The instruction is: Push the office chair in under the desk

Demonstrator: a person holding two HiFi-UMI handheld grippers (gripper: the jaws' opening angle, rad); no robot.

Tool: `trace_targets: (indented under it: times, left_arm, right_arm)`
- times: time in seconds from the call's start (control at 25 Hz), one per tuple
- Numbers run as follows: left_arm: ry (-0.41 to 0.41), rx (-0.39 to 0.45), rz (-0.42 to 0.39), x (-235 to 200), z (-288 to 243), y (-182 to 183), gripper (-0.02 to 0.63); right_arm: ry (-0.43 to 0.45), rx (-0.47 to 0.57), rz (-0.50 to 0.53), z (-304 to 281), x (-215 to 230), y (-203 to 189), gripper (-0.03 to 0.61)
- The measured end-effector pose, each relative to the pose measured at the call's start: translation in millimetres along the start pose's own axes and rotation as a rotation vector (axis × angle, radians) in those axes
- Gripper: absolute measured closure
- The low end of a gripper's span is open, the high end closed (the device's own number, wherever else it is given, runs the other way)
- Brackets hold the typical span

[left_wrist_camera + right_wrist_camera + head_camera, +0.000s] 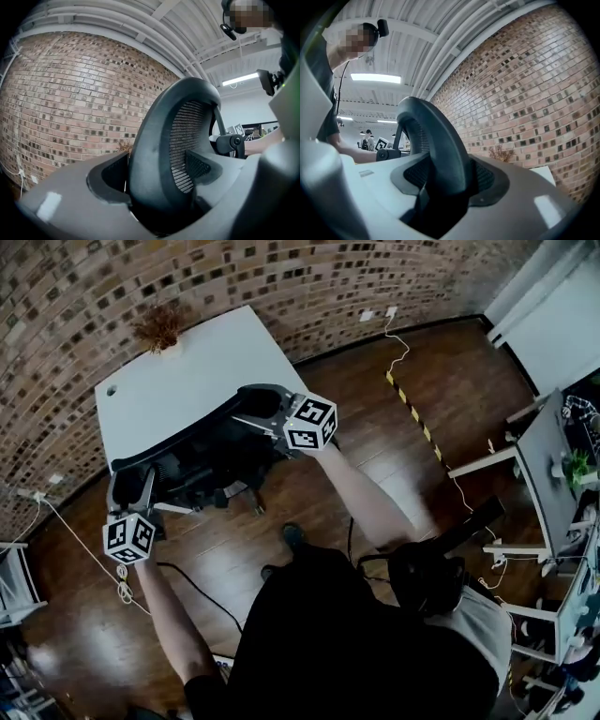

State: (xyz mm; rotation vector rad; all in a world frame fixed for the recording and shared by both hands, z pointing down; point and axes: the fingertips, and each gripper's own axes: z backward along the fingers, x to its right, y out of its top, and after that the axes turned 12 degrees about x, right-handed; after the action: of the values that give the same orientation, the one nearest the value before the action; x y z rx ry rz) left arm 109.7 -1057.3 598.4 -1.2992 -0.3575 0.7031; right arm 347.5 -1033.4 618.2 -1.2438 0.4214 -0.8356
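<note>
The right gripper (440,187) is clamping the office chair backrest rim (433,136); a brick wall (525,84) is standing beyond that rim.

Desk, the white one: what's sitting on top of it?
A dried brown plant stands at the far edge of the white desk, by the brick wall. The office chair covers the near edge, so that part is hidden.

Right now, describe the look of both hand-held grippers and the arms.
The left hand-held gripper and right hand-held gripper are grey, each carrying a white cube with black square markers. The person wears a black short-sleeved top; forearms bare.
</note>
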Motion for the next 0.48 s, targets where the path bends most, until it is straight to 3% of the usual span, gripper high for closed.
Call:
trace_targets:
  times: [0.48]
  left_arm:
    - [0.005,0.045,-0.027,20,16,-1,0.146]
  right_arm:
    - [0.019,-0.019,-0.015,16,-17,0,0.351]
